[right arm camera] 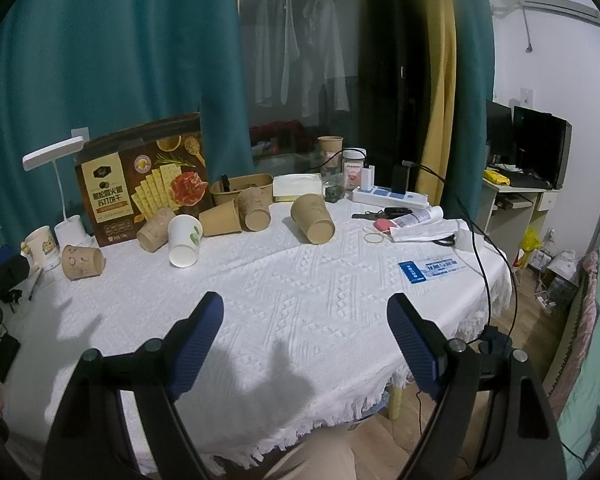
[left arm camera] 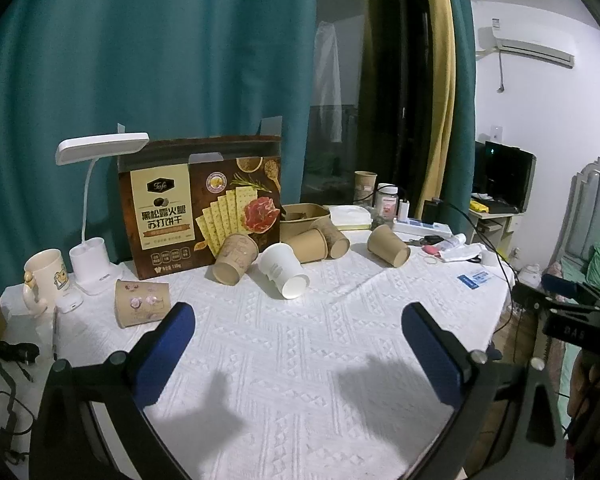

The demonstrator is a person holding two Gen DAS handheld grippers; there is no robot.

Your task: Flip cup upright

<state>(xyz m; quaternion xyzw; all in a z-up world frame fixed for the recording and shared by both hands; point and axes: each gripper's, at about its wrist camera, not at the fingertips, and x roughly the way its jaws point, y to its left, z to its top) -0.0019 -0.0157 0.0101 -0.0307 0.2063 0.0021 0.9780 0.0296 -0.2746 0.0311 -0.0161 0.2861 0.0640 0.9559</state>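
1. Left wrist view: the left gripper (left arm camera: 298, 318) hangs above the near part of the round table's white textured tablecloth (left arm camera: 300, 360), its two blue-padded fingers (left arm camera: 168, 344) spread wide apart with nothing between them.
2. Beyond the fingers, towards the far edge, several paper cups lie on their sides. A white paper cup (left arm camera: 283, 270) lies with its open mouth turned to the near edge.
3. A brown kraft paper cup with a faint print (left arm camera: 235, 258) lies just beside the white one, leaning against the brown cracker box (left arm camera: 198, 210) that stands at the far edge.
4. A brown paper cup with pink flowers (left arm camera: 140, 302) lies on its side near the left edge, close to the left finger but apart from it.
5. A lone brown paper cup (left arm camera: 388, 245) lies further right, mouth towards the near-right.
6. A white desk lamp (left arm camera: 96, 208) and a cream ceramic mug (left arm camera: 44, 278) stand at the far-left edge.
7. Right wrist view: the right gripper (right arm camera: 305, 310) hovers over the near edge of the tablecloth (right arm camera: 300, 300), blue pads (right arm camera: 414, 346) parted wide and holding nothing.
8. The white cup (right arm camera: 185, 240), the flowered cup (right arm camera: 82, 262) and the lone brown cup (right arm camera: 313, 218) all lie tipped over, well apart from the fingers.
9. A blue-and-white card (right arm camera: 430, 270) lies flat near the right edge; a white power strip (right arm camera: 390, 197) sits at the far-right edge.
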